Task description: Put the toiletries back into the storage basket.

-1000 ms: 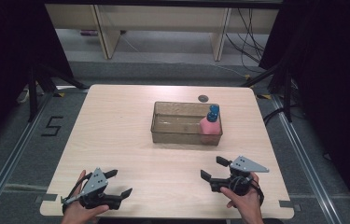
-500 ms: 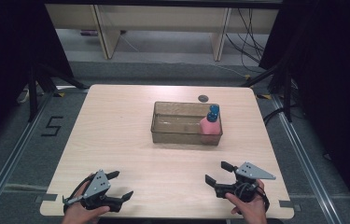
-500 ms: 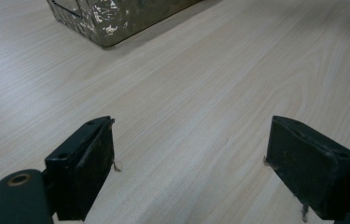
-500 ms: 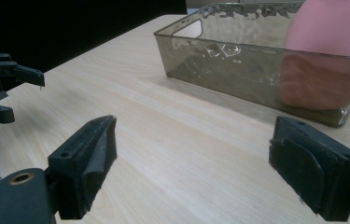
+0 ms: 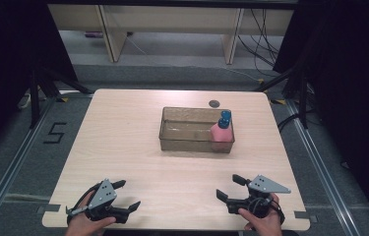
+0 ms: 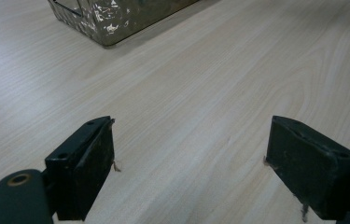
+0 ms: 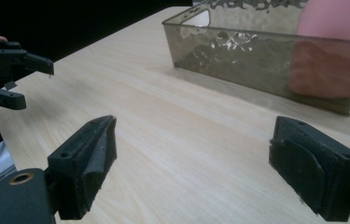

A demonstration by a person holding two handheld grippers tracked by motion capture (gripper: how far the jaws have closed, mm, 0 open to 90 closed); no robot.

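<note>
A clear brownish tub stands in the middle of the pale wooden table. A pink bottle with a blue cap stands inside its right end. My left gripper is held low at the near left edge, open, with bare wood between its jaws. My right gripper is at the near right edge, also open and holding nothing. The right gripper view faces the tub and the pink bottle behind its wall. Both grippers are well short of the tub.
A small dark disc lies on the table beyond the tub. A corner of the tub shows at the top of the left gripper view. The left gripper appears at the far left of the right gripper view. Dark floor surrounds the table.
Both hands have drawn back slightly toward the near table edge. The jaws of both grippers have stayed open, and the tub and bottle have not moved.
</note>
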